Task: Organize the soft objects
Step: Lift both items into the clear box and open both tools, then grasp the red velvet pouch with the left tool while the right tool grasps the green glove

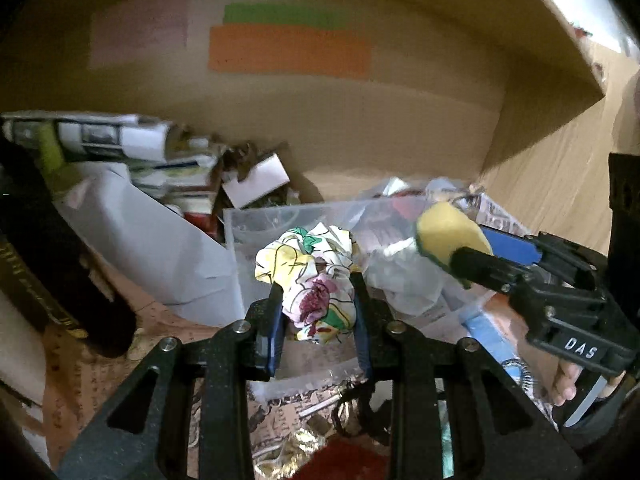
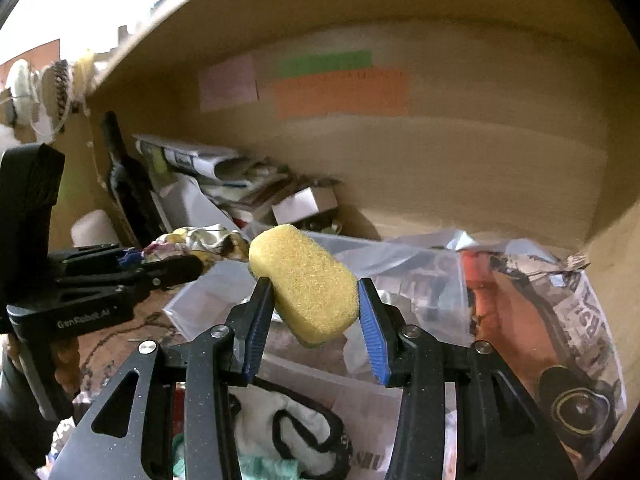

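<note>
**Two grippers, each holding a soft item above a cluttered cardboard box**

On the left, the left gripper [image 1: 319, 300] pinches a crumpled floral cloth [image 1: 310, 280] between its blue pads, held over a clear plastic container [image 1: 256, 224]. To its right, the right gripper [image 2: 316, 308] clamps a yellow sponge [image 2: 306, 282] by its sides, raised above clear plastic bags [image 2: 420, 272] and newspaper [image 2: 580, 320]. Behind both, the cardboard box wall [image 2: 480, 168] carries pink, green and orange labels.

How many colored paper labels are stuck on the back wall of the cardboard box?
3: a pink label on the left, a green label right of it, and an orange label directly below the green one. Clutter at the bottom may hide others.
</note>
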